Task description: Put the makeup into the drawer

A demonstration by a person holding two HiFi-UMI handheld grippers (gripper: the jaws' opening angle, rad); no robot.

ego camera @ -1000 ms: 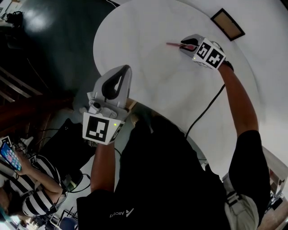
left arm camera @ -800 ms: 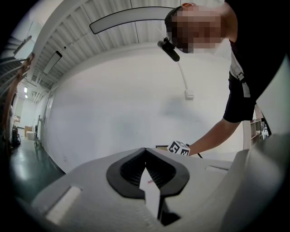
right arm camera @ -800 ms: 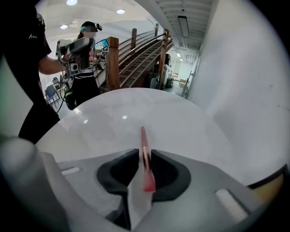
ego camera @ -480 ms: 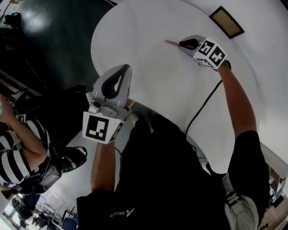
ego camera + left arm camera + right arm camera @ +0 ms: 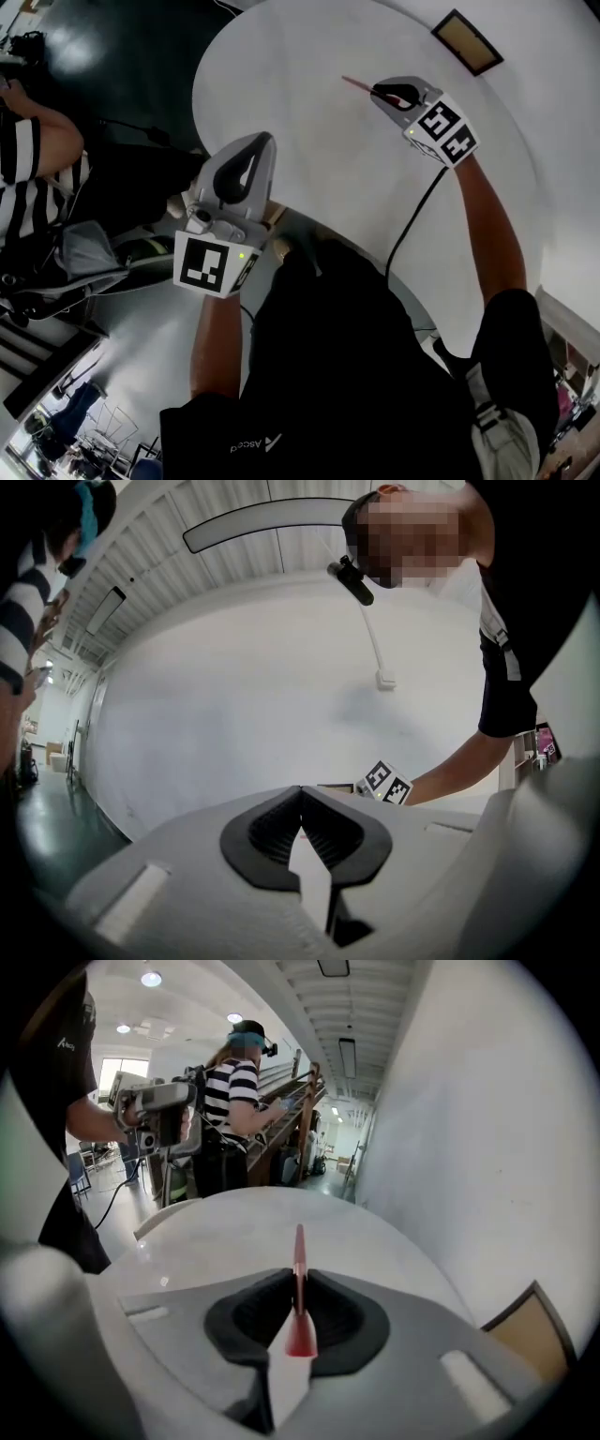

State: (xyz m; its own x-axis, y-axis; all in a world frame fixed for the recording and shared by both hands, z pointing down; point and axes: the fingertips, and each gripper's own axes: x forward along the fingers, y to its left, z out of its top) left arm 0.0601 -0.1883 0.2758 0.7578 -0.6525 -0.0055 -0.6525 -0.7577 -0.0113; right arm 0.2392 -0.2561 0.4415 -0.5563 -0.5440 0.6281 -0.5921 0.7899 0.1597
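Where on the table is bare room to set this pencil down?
The table is bare nearly everywhere: a wide patch between the left gripper and the red makeup pencil held in the right gripper, another past the pencil toward the far rim. Only the dark-framed brown panel sits at top right; a black cable crosses the near side.

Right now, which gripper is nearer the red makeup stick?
Right. The right gripper holds the makeup stick in its jaws; the left gripper hangs far off at the table edge.
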